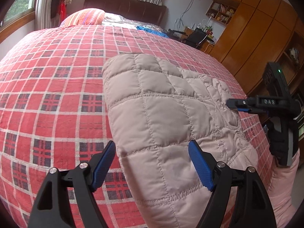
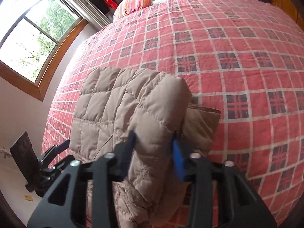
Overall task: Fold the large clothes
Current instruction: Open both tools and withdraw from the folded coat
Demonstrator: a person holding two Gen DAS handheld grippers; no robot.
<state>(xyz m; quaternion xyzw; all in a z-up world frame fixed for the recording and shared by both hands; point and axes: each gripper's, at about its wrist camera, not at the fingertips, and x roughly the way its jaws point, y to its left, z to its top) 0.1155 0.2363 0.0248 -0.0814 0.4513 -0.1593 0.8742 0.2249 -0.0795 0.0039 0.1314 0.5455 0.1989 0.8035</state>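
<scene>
A beige quilted jacket [image 1: 155, 102] lies folded on the bed's red plaid sheet [image 1: 47, 79]. My left gripper [image 1: 152, 164] hovers open over the jacket's near left edge, its blue pads [image 1: 199, 165] wide apart and holding nothing. My right gripper [image 1: 234, 105] comes in from the right at the jacket's right edge. In the right wrist view, the right gripper [image 2: 154, 150] is shut on a puffy fold of the jacket [image 2: 117, 102], which bulges between the fingers and is lifted off a lower layer [image 2: 201, 121]. The left gripper [image 2: 57, 155] shows at the lower left.
A striped pillow [image 1: 85, 17] and a blue cloth [image 1: 150, 29] lie at the head of the bed. Wooden wardrobes [image 1: 252, 30] and a cluttered desk [image 1: 199, 36] stand to the right. A window [image 2: 32, 38] is on the left wall. A pink sleeve [image 1: 285, 182] is at lower right.
</scene>
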